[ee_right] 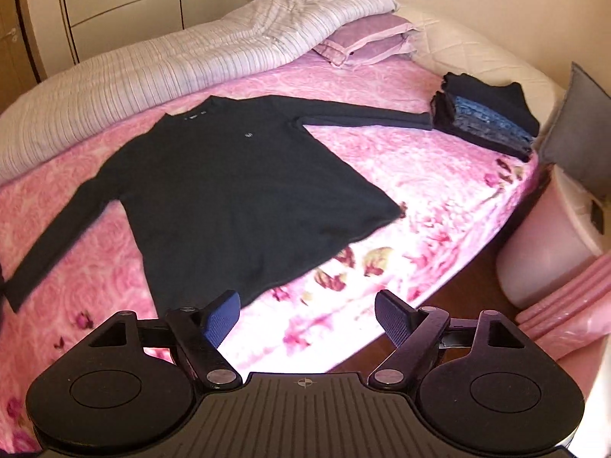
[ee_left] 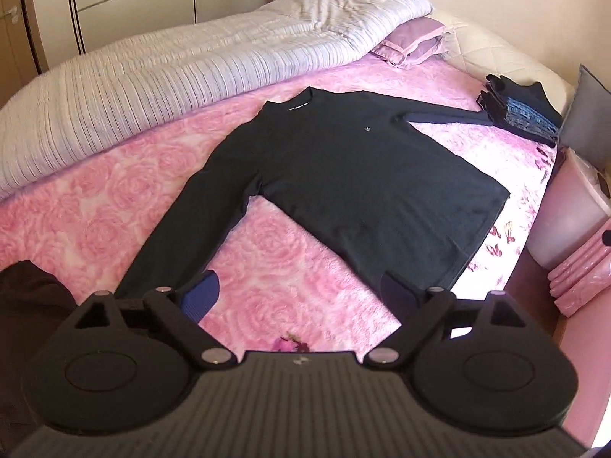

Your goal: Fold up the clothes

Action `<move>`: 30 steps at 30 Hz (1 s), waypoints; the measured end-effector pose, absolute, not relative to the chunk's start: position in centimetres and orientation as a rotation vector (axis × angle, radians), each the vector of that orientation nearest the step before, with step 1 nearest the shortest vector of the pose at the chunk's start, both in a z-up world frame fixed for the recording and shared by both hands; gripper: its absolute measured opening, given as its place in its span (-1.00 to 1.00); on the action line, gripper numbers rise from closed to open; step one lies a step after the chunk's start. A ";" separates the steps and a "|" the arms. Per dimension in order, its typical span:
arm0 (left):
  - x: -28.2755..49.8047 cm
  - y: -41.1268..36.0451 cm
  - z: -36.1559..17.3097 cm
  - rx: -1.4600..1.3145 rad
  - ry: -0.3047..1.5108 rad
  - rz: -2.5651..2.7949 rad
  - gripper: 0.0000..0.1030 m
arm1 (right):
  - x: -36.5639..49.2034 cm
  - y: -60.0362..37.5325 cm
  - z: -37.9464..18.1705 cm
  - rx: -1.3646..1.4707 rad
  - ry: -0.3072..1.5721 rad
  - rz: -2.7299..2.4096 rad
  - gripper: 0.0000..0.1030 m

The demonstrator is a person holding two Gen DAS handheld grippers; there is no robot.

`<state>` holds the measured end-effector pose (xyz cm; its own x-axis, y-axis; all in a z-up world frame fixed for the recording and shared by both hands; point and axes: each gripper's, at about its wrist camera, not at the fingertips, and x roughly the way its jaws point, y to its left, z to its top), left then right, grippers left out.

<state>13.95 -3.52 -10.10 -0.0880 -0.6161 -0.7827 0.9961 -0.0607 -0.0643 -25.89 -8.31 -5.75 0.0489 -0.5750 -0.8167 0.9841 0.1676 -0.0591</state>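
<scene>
We see one dark sweater [ee_right: 236,175] spread flat — one folded stack [ee_right: 485,118] beside its sleeve. Our left gripper [ee_left: 301,297] and right gripper [ee_right: 307,316] gape wide — both empty

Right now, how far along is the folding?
Done: a stack of folded clothes sits at the bed's far corner. In hand: nothing; the left tool and right tool are both open and empty. Left: the black long-sleeve shirt lies spread flat, sleeves out, not yet folded.
</scene>
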 end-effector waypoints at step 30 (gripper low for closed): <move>19.7 0.7 -9.7 0.705 0.689 -1.382 0.73 | -15.2 -6.5 -7.5 0.458 0.924 -0.987 0.59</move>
<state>19.67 0.73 -9.69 0.0677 -0.6178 -0.7834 0.9975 0.0594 0.0394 -15.25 -6.54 -7.54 0.2316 -0.5062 -0.8307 0.8623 0.5021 -0.0655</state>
